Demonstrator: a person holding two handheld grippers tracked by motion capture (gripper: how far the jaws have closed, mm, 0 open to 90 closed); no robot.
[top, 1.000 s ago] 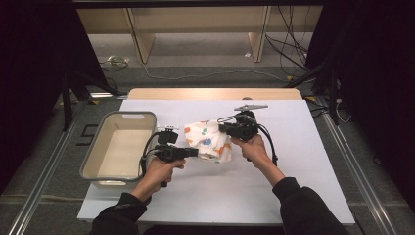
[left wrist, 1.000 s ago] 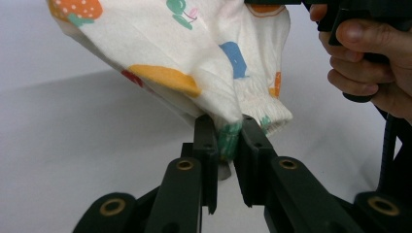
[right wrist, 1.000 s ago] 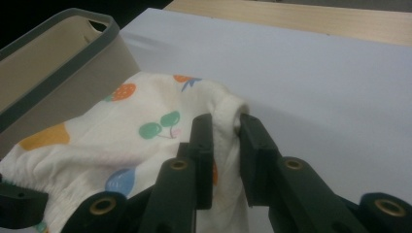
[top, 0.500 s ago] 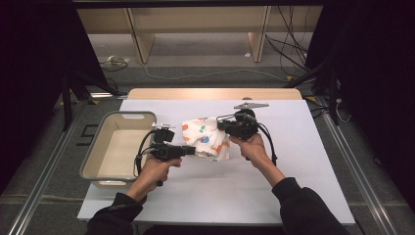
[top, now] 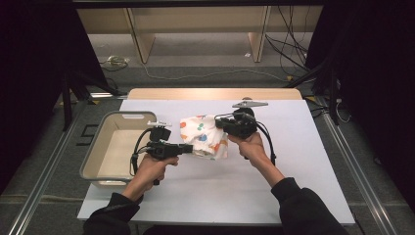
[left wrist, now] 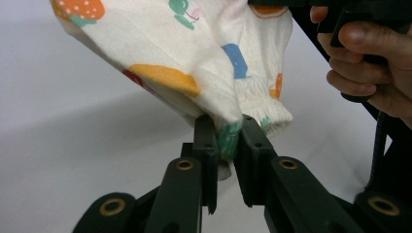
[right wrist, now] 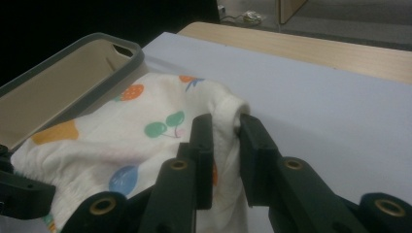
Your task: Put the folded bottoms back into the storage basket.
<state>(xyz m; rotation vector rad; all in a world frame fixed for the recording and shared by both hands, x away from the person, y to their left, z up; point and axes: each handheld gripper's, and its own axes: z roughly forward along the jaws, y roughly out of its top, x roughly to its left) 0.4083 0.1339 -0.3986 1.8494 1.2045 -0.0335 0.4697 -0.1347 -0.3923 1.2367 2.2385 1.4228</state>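
A small white garment (top: pixel 204 136) printed with coloured fruit hangs between my two grippers above the white table. My left gripper (top: pixel 188 148) is shut on its near lower edge; in the left gripper view the green-trimmed cuff (left wrist: pixel 228 141) is pinched between the black jaws. My right gripper (top: pixel 219 122) is shut on the garment's far side; in the right gripper view a fold of white cloth (right wrist: pixel 226 121) sits between its jaws. The rest of the garment (right wrist: pixel 111 145) drapes toward the left gripper.
A beige bin with a grey rim (top: pixel 105 132) stands on the left of the table, close to the garment (right wrist: pixel 73 82). The white table sheet (top: pixel 293 142) lies bare to the right and front. A wooden strip (top: pixel 215 93) runs along the far edge.
Both hands have carried the garment slightly left, toward the bin. Both grips stay as they were.
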